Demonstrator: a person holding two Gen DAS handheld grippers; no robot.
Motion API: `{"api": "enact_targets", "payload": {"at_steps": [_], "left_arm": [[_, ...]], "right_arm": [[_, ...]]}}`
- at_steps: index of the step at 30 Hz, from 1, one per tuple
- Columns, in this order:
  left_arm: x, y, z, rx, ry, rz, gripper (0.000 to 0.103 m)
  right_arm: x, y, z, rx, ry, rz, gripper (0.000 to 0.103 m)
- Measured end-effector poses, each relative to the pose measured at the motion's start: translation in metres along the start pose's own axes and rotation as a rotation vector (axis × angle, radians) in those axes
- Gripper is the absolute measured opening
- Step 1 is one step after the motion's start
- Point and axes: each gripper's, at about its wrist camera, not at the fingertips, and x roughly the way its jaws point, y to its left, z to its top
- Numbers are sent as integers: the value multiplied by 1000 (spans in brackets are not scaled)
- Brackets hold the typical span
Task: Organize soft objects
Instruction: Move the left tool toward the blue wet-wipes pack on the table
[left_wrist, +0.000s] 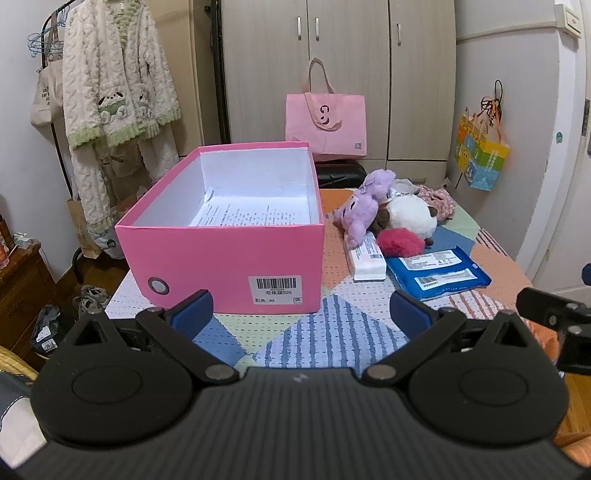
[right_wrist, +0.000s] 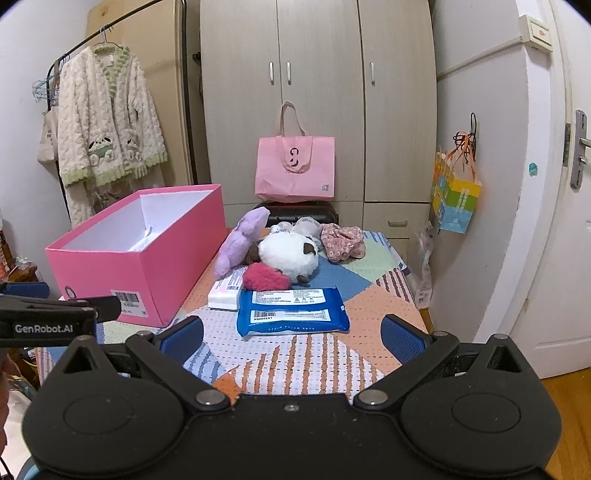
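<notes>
While nothing is yet held, the pink box is seen at the left of the quilted table, a printed sheet lying inside. Beside it, piled together, lie a purple plush, a white plush, a red pom-pom, what may be a floral scrunchie, a tissue pack and a blue wipes pack. A neighbour could be dragged off the table if one toy is pinched carelessly. The left gripper and right gripper are held low, level, fingers spread wide
</notes>
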Motion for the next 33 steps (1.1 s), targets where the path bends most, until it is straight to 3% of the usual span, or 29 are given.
{"api": "enact_targets", "payload": {"at_steps": [25, 29, 33], "left_arm": [[2, 19, -6, -43, 10, 32, 103], [-2, 15, 2, -28, 7, -15, 103], [-3, 5, 16, -19, -14, -112, 103]], "right_arm": [[-9, -9, 2, 29, -34, -11, 103], [-12, -12, 8, -42, -59, 32, 103], [-13, -17, 17, -160, -114, 73, 103]]}}
